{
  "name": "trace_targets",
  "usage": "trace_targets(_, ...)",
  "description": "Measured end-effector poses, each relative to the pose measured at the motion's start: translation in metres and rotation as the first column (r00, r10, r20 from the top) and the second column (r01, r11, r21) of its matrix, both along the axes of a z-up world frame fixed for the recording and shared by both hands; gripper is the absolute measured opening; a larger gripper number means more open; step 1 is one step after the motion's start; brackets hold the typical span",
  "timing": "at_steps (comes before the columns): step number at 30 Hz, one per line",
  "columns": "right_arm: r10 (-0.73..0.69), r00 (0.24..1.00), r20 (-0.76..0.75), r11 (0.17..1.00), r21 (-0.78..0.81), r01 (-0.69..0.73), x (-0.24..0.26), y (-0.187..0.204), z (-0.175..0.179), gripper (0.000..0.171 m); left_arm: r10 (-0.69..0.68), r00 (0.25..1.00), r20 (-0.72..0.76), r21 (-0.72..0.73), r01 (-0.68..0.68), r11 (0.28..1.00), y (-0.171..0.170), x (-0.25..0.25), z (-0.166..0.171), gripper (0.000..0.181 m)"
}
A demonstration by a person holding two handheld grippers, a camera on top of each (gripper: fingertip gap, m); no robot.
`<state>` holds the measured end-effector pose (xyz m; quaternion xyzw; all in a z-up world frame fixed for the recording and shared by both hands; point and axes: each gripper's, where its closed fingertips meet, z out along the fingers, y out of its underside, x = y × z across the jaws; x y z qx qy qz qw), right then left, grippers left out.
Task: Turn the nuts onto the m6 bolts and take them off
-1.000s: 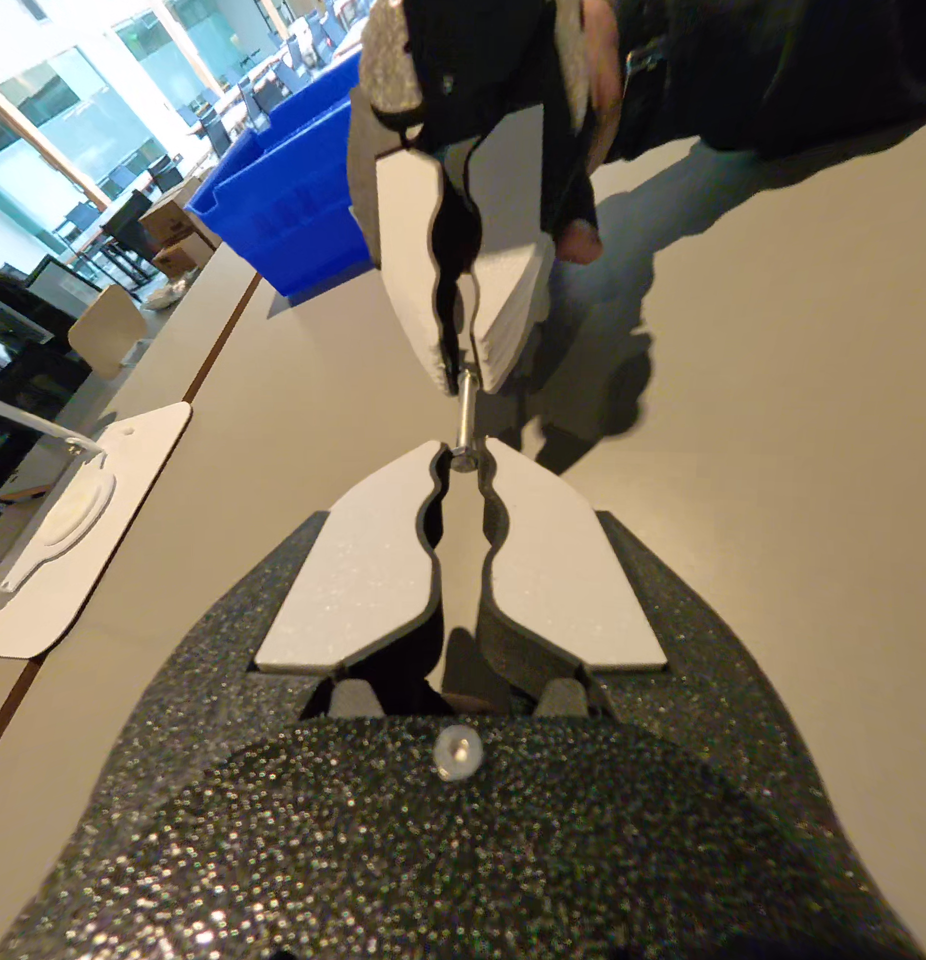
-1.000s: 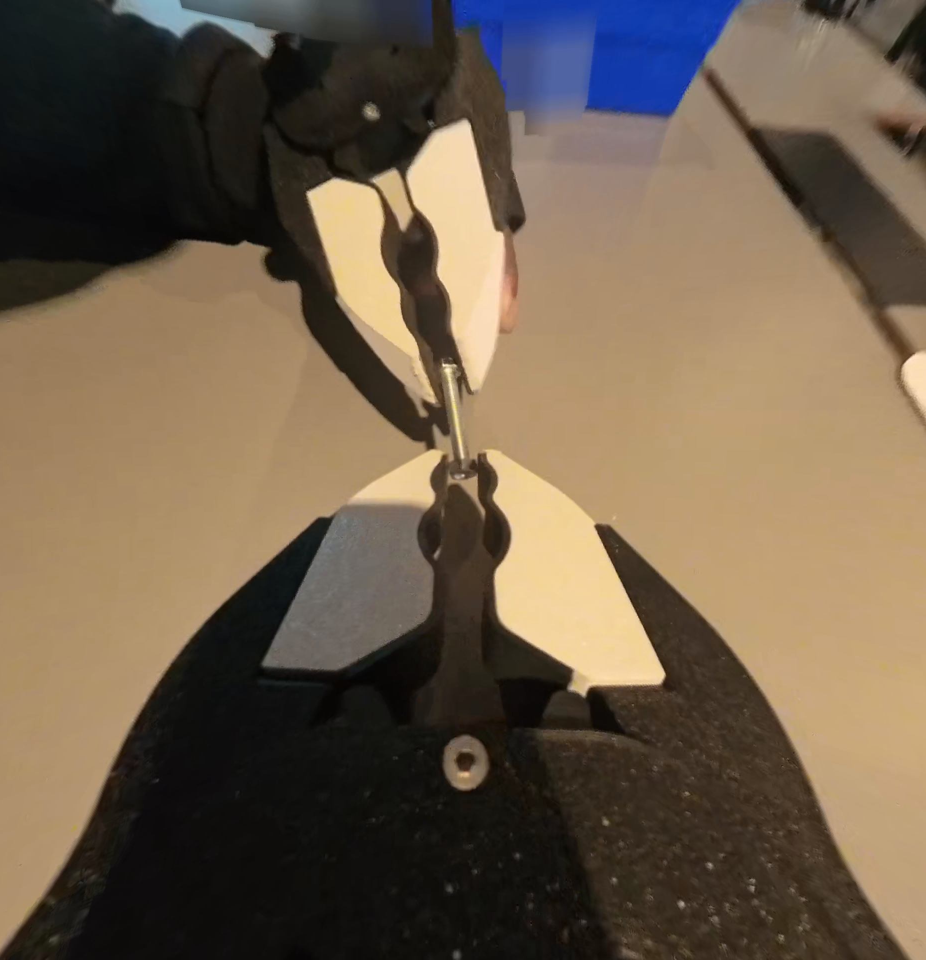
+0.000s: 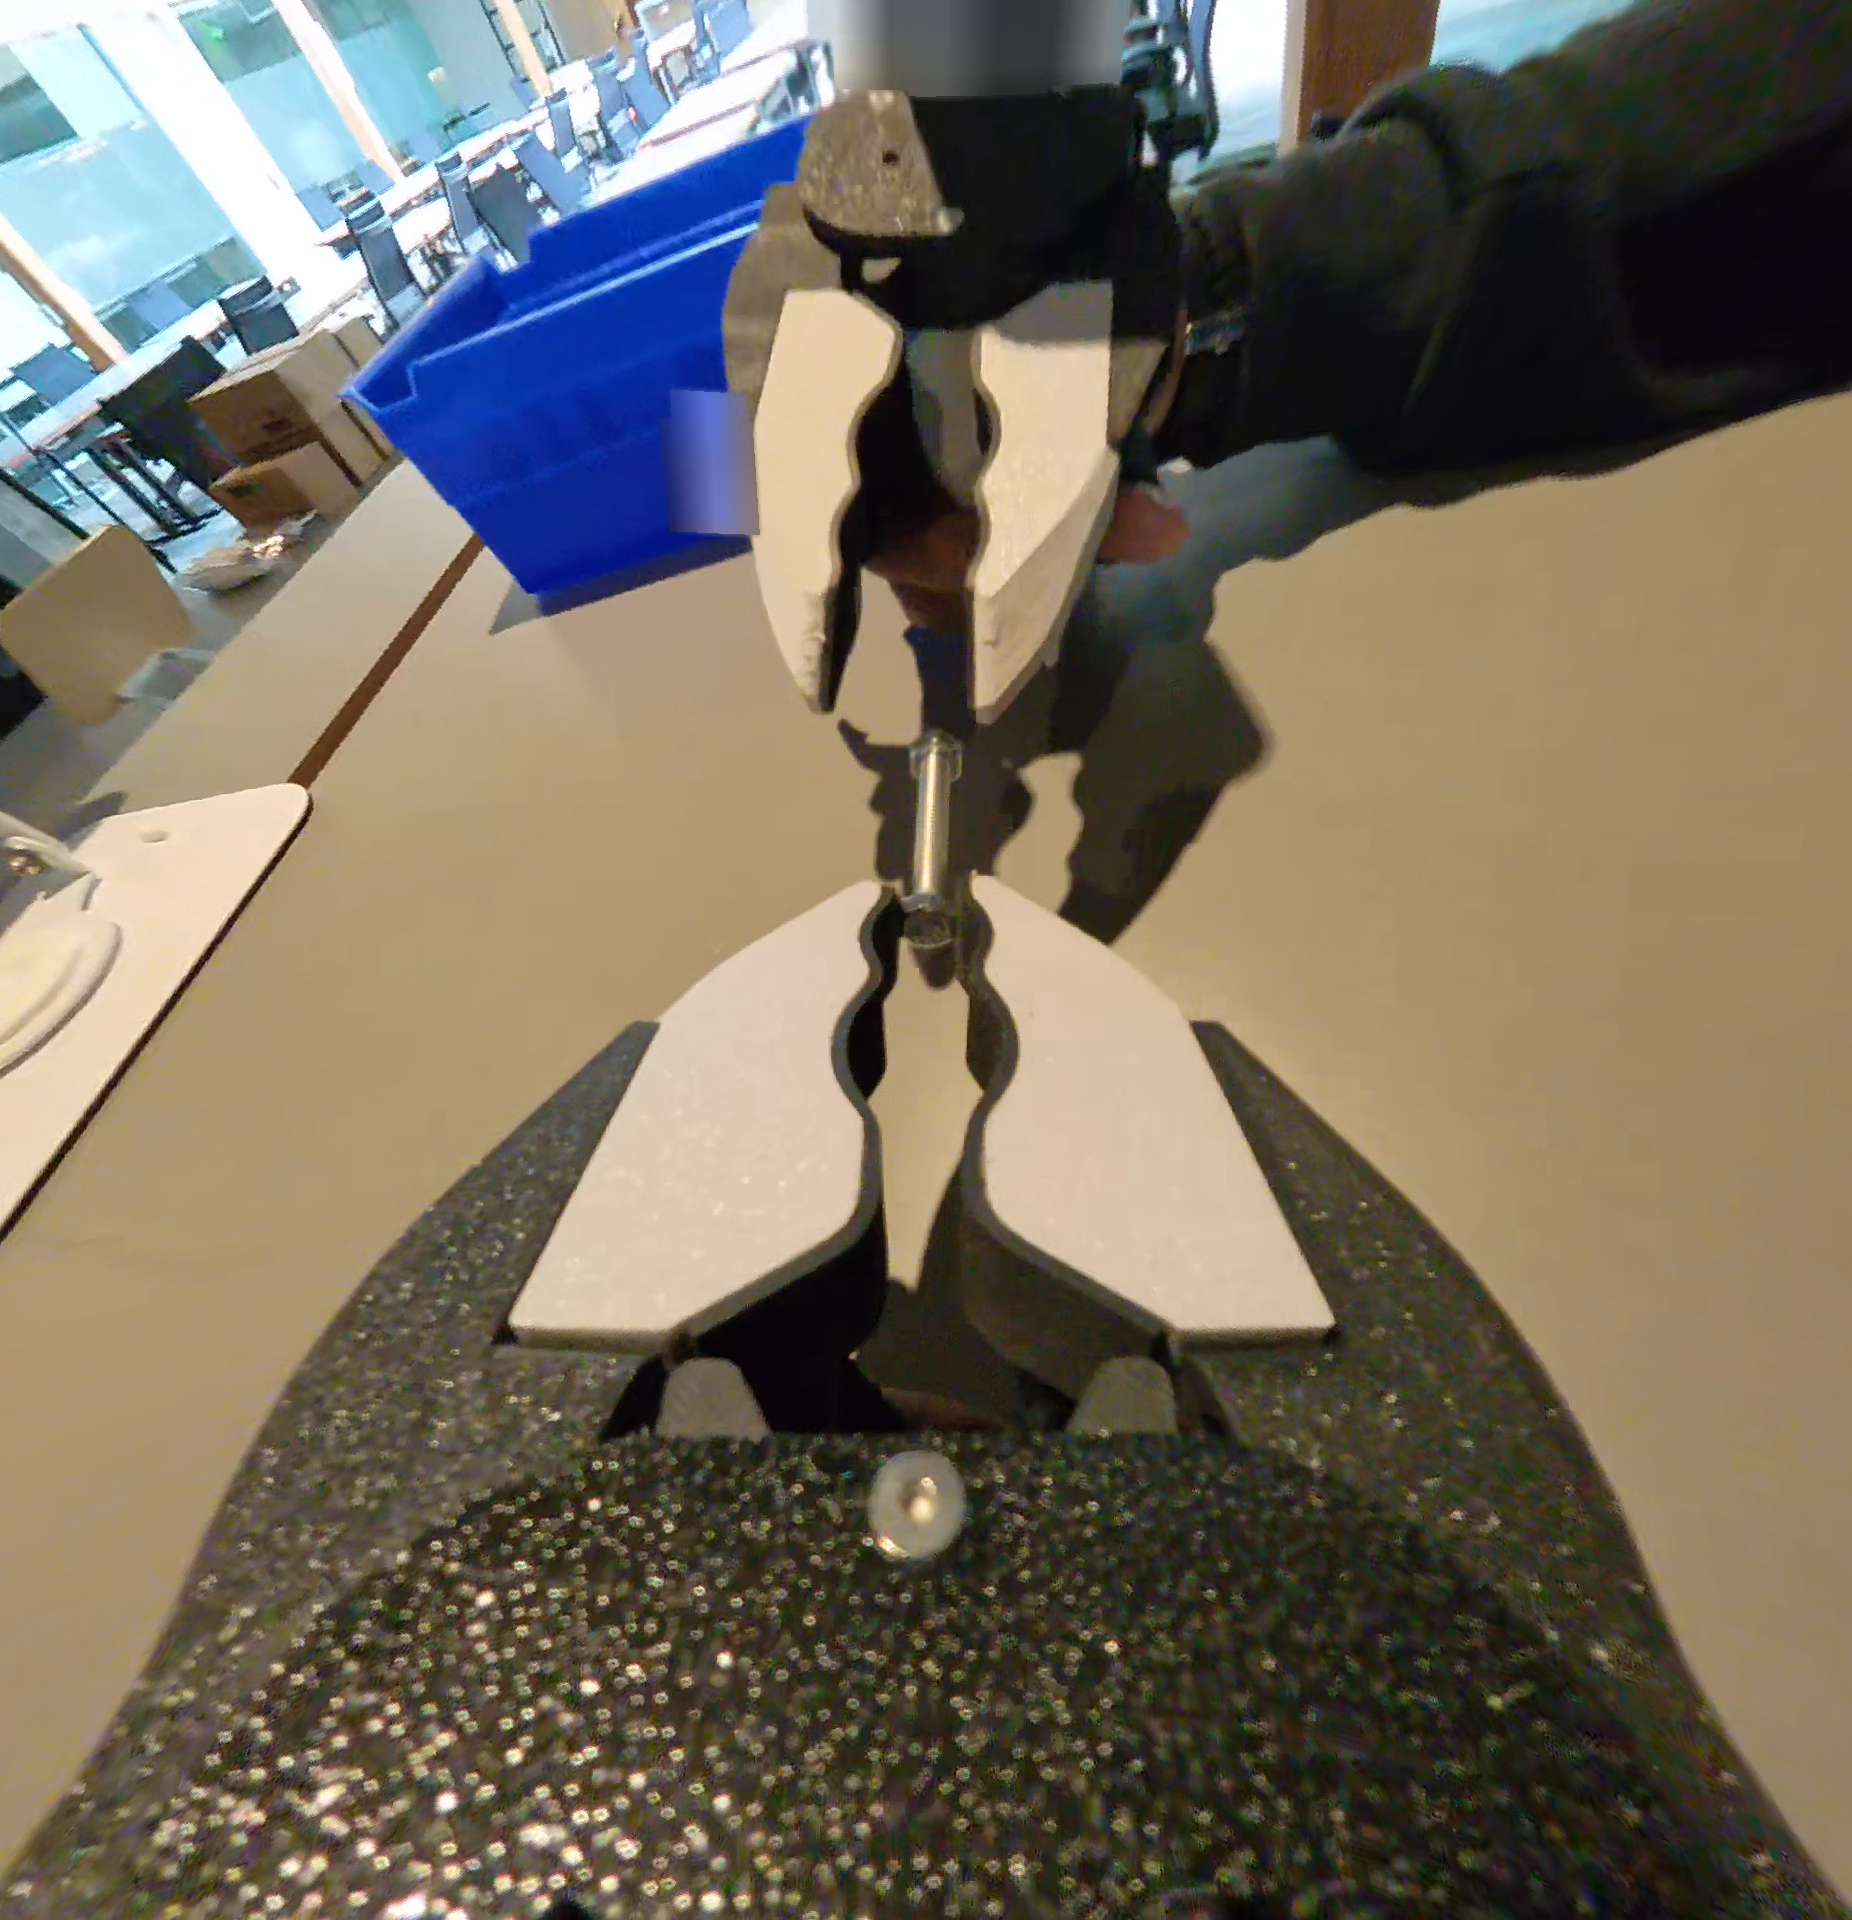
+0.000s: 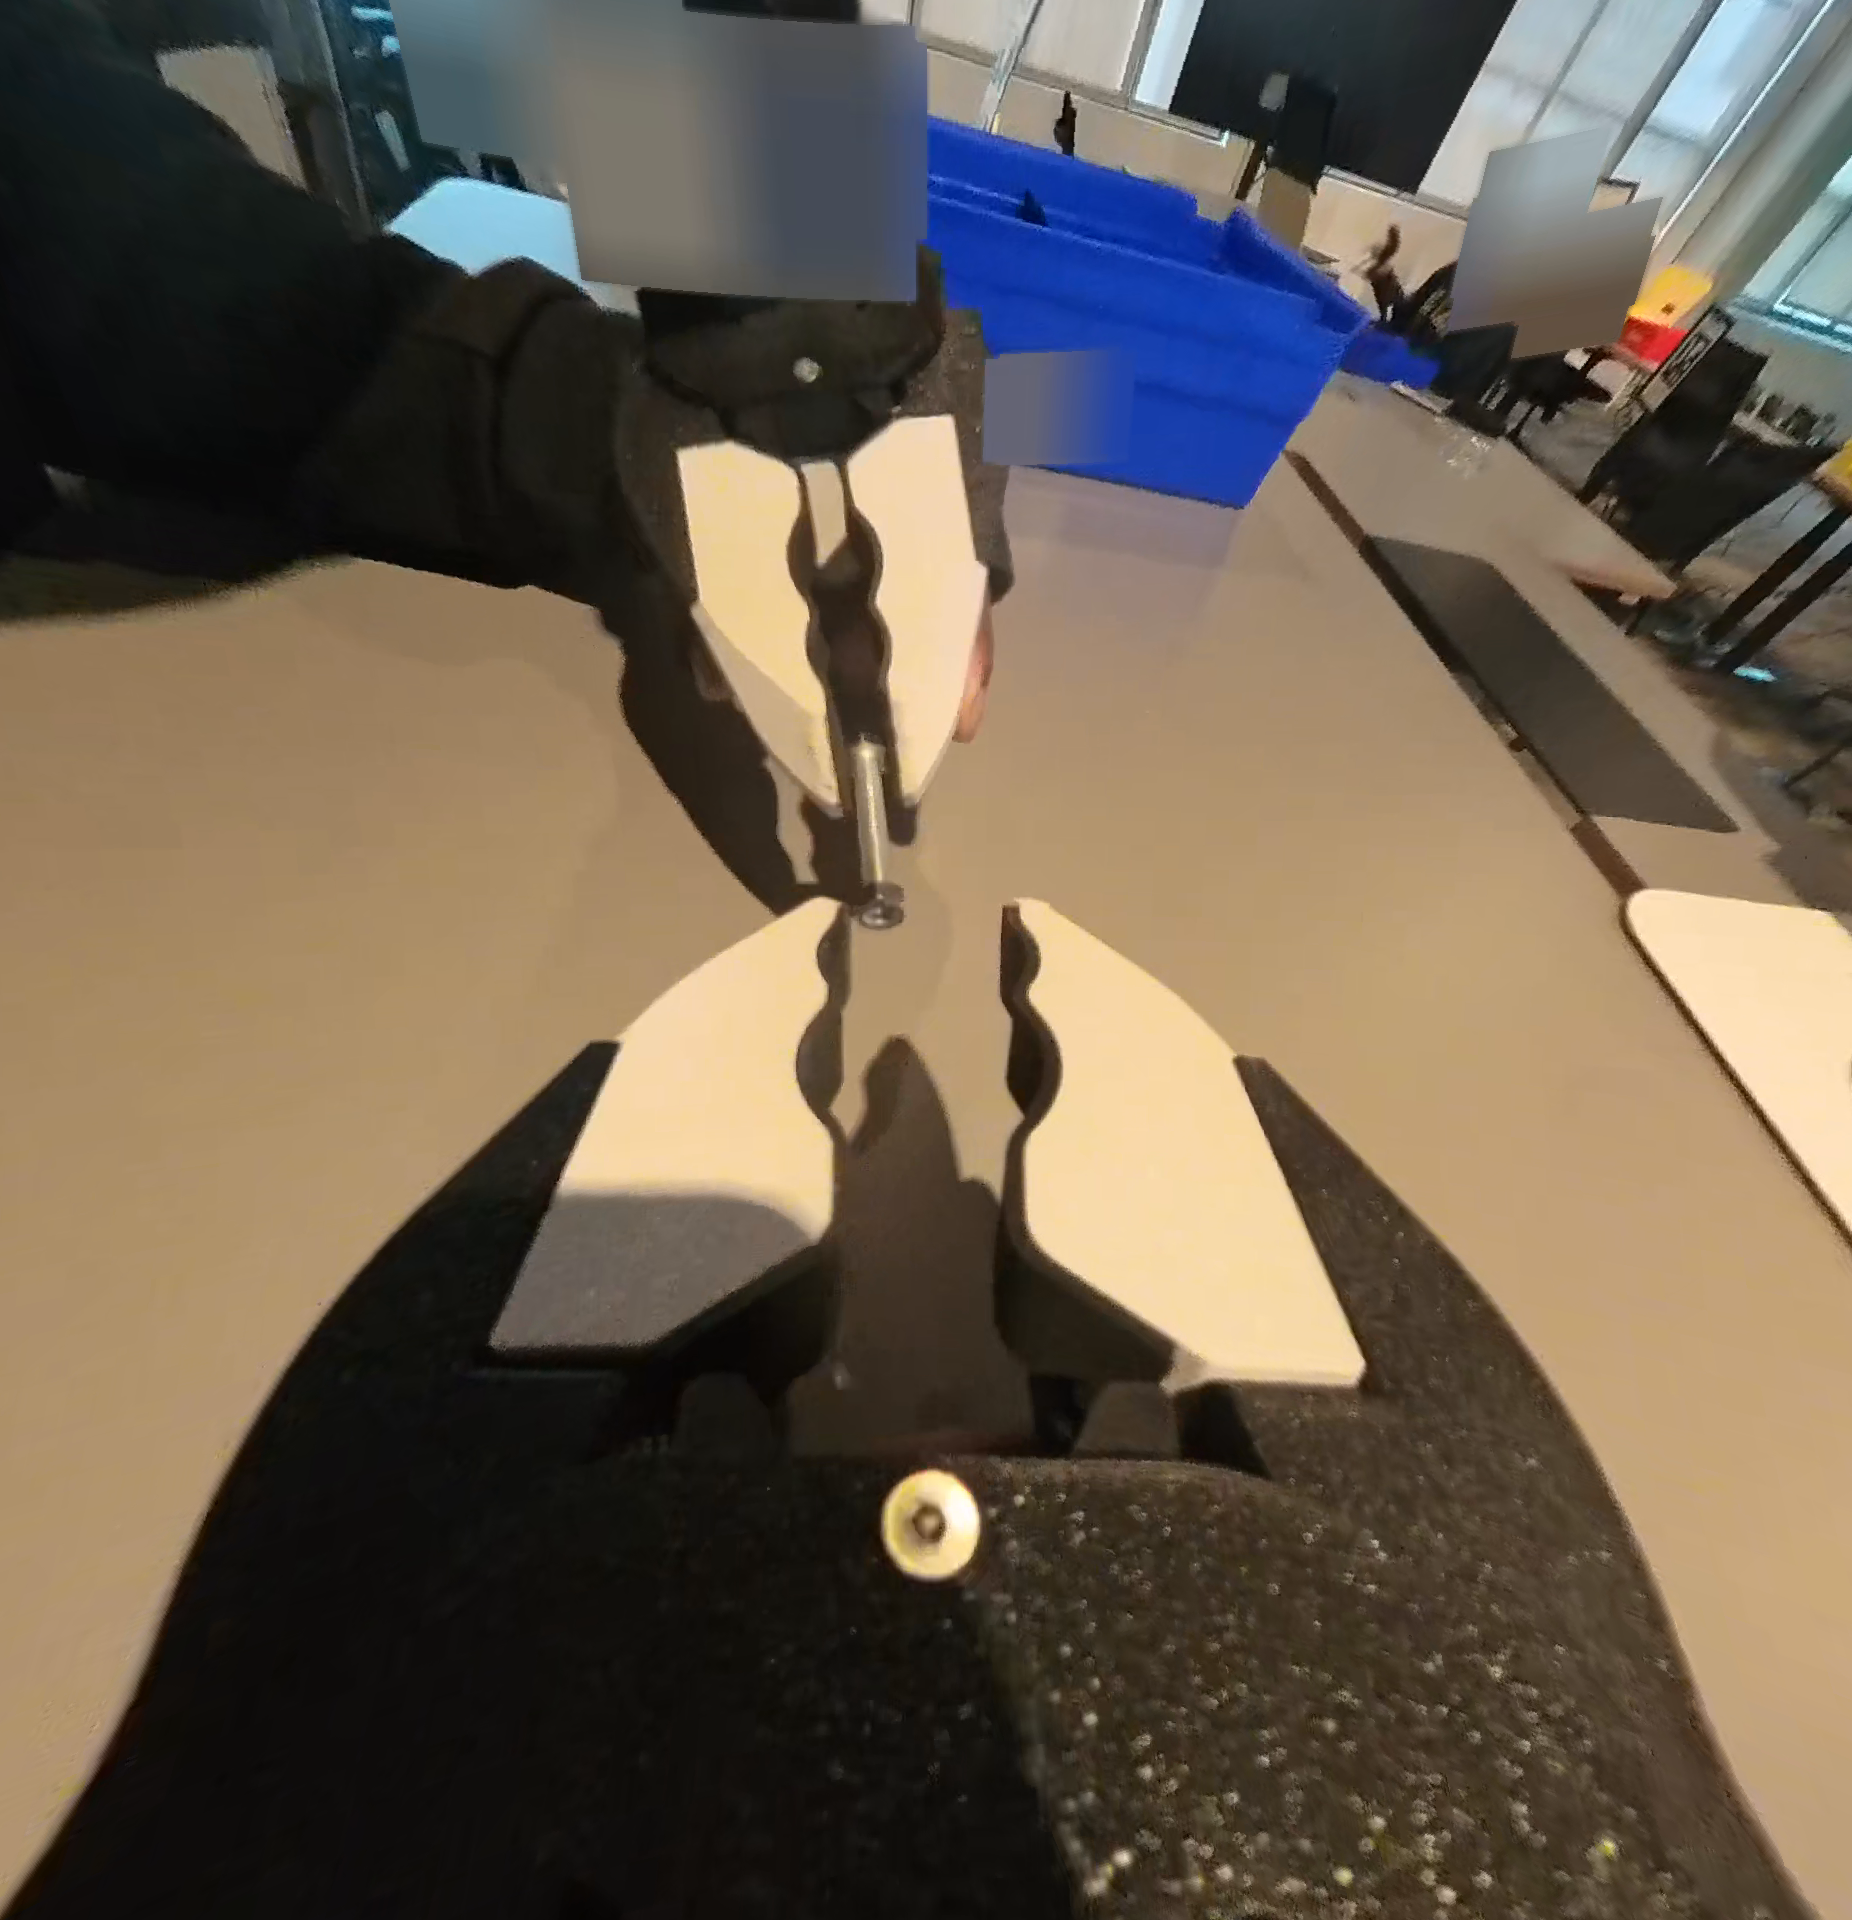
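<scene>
The left hand-held gripper [image 3: 927, 920] is clamped on the head end of the bolt [image 3: 927, 821], which is held above the bench [image 3: 1473, 987] and points away. The nut [image 4: 880, 916] sits at the bolt's far tip. Beyond it, the right hand-held gripper [image 3: 906, 701] is spread wide and holds nothing. For the next turn it should be centred on the nut, closed squarely and kept in line with the bolt. Only the right view shows the nut off-centre, beside one finger; the clamped head is seen only in the left view
</scene>
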<state>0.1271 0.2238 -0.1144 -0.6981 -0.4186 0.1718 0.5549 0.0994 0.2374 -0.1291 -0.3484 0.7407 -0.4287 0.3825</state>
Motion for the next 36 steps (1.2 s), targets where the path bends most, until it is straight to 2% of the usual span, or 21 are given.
trace_targets(7,0.038,0.998,0.044,0.999,0.007,-0.038,-0.013,-0.004,-0.005,0.024,-0.025,0.999,0.019,-0.047,0.026,0.999,-0.004,-0.001,0.006,0.010)
trace_targets(10,0.036,0.998,0.053,0.999,-0.011,-0.035,-0.016,-0.003,-0.007,0.010,-0.030,0.999,0.020,-0.042,0.031,0.999,-0.006,-0.002,0.006,0.010)
trace_targets(11,0.034,0.998,0.053,0.999,-0.035,-0.033,-0.016,-0.003,-0.009,0.010,-0.029,0.999,0.019,-0.031,0.029,0.999,-0.005,-0.002,0.005,0.010)
trace_targets(13,0.028,0.999,0.022,0.992,-0.124,-0.025,-0.017,-0.003,-0.012,0.010,-0.021,0.999,0.028,0.017,0.021,1.000,-0.004,-0.002,0.003,0.010)
trace_targets(15,0.019,0.998,-0.067,0.957,-0.286,-0.037,-0.018,-0.005,-0.017,0.010,-0.022,0.999,0.044,0.074,0.019,0.997,-0.004,-0.002,0.002,0.010)
trace_targets(18,-0.073,0.957,-0.279,0.824,-0.558,-0.100,-0.020,-0.005,-0.021,0.010,-0.013,0.998,0.067,0.164,0.002,0.987,-0.002,-0.001,-0.001,0.010)
trace_targets(20,-0.117,0.911,-0.396,0.778,-0.606,-0.163,-0.019,-0.003,-0.017,0.010,0.001,0.997,0.076,0.163,-0.013,0.987,0.000,0.000,0.000,0.010)
trace_targets(21,-0.113,0.902,-0.417,0.786,-0.592,-0.175,-0.018,-0.002,-0.015,0.012,0.007,0.997,0.079,0.152,-0.019,0.988,0.001,0.001,0.001,0.010)
trace_targets(24,-0.052,0.945,-0.322,0.884,-0.455,-0.106,-0.014,0.001,-0.011,0.044,0.027,0.997,0.076,0.098,-0.034,0.995,0.004,0.002,0.004,0.010)
trace_targets(27,-0.005,0.994,-0.107,0.981,-0.193,-0.016,-0.013,0.003,-0.005,0.046,0.027,0.998,0.065,0.022,-0.028,0.999,0.005,0.001,0.008,0.010)
trace_targets(29,-0.005,1.000,-0.013,0.999,-0.036,0.004,-0.015,0.003,0.001,0.043,0.019,0.998,0.061,-0.021,-0.018,1.000,0.005,0.000,0.010,0.010)
trace_targets(31,-0.011,1.000,0.013,0.999,0.035,0.011,-0.018,0.003,0.007,0.037,0.010,0.998,0.058,-0.060,-0.006,0.998,0.003,-0.001,0.012,0.010)
trace_targets(34,-0.052,0.996,0.068,0.995,0.084,0.046,-0.016,0.007,0.007,0.025,-0.011,0.998,0.058,-0.102,0.017,0.995,0.000,-0.002,0.015,0.010)
trace_targets(36,-0.049,0.996,0.078,0.998,0.054,0.045,-0.018,0.007,0.004,0.011,-0.012,0.998,0.067,-0.118,0.020,0.993,0.000,-0.002,0.017,0.010)
